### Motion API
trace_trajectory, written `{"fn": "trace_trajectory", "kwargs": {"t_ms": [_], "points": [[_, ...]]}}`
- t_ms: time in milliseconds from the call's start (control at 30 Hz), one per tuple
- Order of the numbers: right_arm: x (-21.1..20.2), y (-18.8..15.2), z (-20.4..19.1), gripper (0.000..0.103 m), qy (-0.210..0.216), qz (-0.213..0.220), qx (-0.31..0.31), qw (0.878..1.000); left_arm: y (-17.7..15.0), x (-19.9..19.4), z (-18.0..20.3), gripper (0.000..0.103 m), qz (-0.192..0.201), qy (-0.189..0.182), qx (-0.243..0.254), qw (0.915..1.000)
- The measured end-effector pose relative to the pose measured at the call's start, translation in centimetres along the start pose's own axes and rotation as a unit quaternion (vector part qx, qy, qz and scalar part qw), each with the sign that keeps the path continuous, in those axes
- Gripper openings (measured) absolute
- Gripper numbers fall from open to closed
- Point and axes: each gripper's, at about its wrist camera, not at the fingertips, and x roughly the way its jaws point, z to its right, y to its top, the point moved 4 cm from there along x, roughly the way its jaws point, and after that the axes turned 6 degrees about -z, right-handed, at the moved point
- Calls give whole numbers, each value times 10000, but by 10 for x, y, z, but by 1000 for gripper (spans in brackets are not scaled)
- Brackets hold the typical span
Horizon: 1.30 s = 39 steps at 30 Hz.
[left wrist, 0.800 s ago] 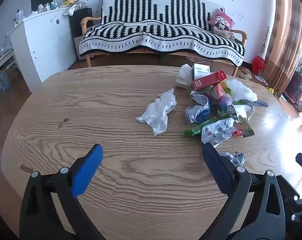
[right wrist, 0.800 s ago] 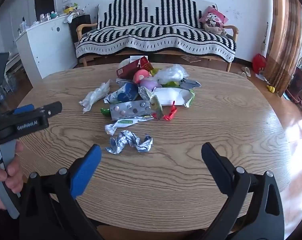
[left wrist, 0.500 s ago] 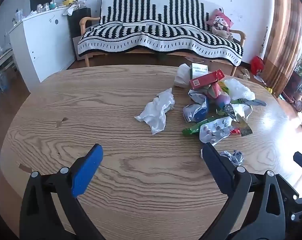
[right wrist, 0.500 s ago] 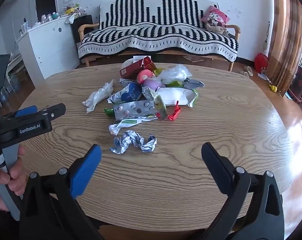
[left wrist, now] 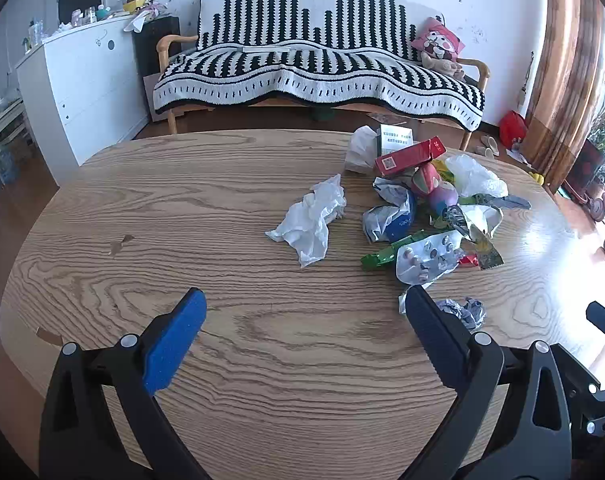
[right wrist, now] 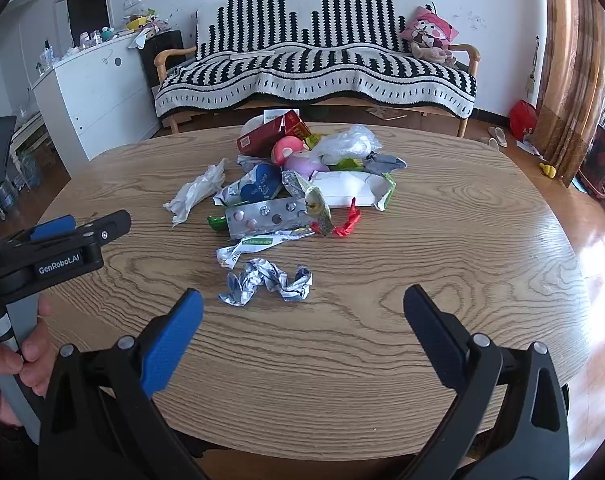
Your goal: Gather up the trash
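Observation:
A pile of trash lies on the oval wooden table [right wrist: 462, 240]: a red carton [right wrist: 268, 134], a blister pack [right wrist: 266, 216], a clear plastic bag [right wrist: 348, 142], a white box [right wrist: 344, 194] and a crumpled foil wrapper [right wrist: 268, 280]. A crumpled white tissue [left wrist: 310, 220] lies left of the pile. My left gripper [left wrist: 302, 320] is open and empty over bare table, near the front edge. My right gripper [right wrist: 302, 320] is open and empty, just short of the foil wrapper. The left gripper also shows at the left of the right wrist view [right wrist: 62, 244].
A sofa [left wrist: 318, 64] with a black-and-white striped cover stands behind the table. A white cabinet [left wrist: 82, 80] stands at the back left. Curtains [left wrist: 562, 60] hang at the right. A red bag [left wrist: 512, 128] lies on the floor.
Both grippers have shifted slightly; the trash pile sits a little nearer in the right wrist view. Nothing was grasped.

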Motion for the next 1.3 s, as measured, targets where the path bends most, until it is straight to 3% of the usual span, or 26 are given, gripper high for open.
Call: {"fn": "trace_trajectory", "kwargs": {"t_ms": [1300], "points": [[3,-1,-3,97,16,-27,-24,10000,0,1,-2,97,-6,-10,-4,10000]]}}
